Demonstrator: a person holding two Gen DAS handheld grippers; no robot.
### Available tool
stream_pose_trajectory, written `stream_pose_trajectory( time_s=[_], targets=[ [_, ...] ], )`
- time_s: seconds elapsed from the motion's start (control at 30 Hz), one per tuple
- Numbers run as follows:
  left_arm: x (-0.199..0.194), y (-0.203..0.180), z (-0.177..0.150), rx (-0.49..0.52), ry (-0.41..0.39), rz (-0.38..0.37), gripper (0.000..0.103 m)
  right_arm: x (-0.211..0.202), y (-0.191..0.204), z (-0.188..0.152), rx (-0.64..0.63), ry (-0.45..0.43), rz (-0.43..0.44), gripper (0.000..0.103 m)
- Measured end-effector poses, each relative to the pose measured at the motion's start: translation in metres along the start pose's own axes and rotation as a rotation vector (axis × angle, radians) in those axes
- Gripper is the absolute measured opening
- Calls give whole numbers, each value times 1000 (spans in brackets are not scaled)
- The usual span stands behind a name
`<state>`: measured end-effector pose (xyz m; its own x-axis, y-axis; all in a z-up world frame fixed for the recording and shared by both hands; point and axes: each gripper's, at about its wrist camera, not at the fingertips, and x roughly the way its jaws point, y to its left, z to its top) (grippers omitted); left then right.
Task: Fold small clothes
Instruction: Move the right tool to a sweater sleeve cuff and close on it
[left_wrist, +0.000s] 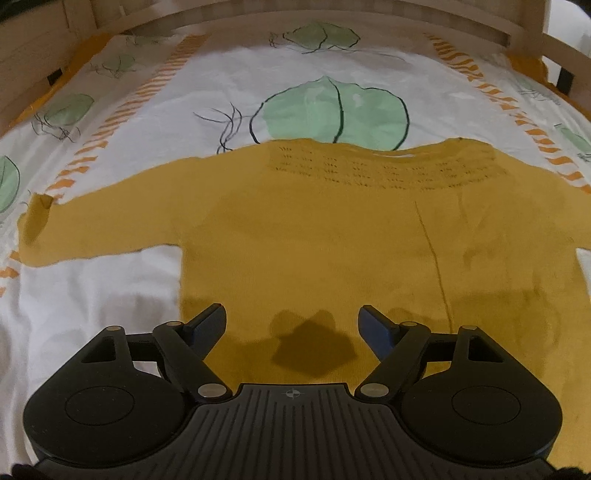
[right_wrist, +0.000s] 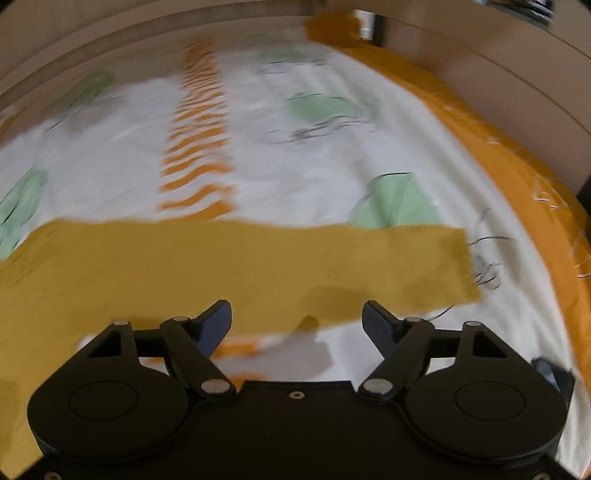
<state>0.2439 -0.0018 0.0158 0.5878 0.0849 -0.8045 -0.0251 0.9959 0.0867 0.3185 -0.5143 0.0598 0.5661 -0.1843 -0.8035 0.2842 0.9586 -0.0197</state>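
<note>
A small mustard-yellow knit sweater (left_wrist: 314, 229) lies flat on a printed sheet, neck at the far side, one sleeve (left_wrist: 92, 229) stretched out to the left. My left gripper (left_wrist: 291, 325) hovers over the sweater's lower body, jaws wide apart, nothing between them. In the blurred right wrist view the other sleeve (right_wrist: 295, 262) runs across the picture, its cuff (right_wrist: 461, 266) at the right. My right gripper (right_wrist: 295, 321) stands open above that sleeve's near edge, with no cloth pinched between its fingers.
The white sheet (left_wrist: 207, 88) with green leaves and orange stripes covers a bed with a wooden frame (left_wrist: 369, 14) at the far side. An orange border (right_wrist: 509, 155) runs along the sheet's right edge. A dark object (right_wrist: 554, 373) shows at the right gripper's side.
</note>
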Motion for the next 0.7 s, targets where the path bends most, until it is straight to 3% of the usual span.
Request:
stream_pose_trajectory(
  time_s=[0.3,0.63,0.7],
  targets=[
    [13,4,6,-43,18,-1,78,42,-84,30,147,6,-171,79],
    [24,-4,3,-5,47,-2,78,89,-116,18,211,83,-179,79],
    [24,-5,2,2,45,-1,78,93,-118,14,235,86,-133,59]
  ],
)
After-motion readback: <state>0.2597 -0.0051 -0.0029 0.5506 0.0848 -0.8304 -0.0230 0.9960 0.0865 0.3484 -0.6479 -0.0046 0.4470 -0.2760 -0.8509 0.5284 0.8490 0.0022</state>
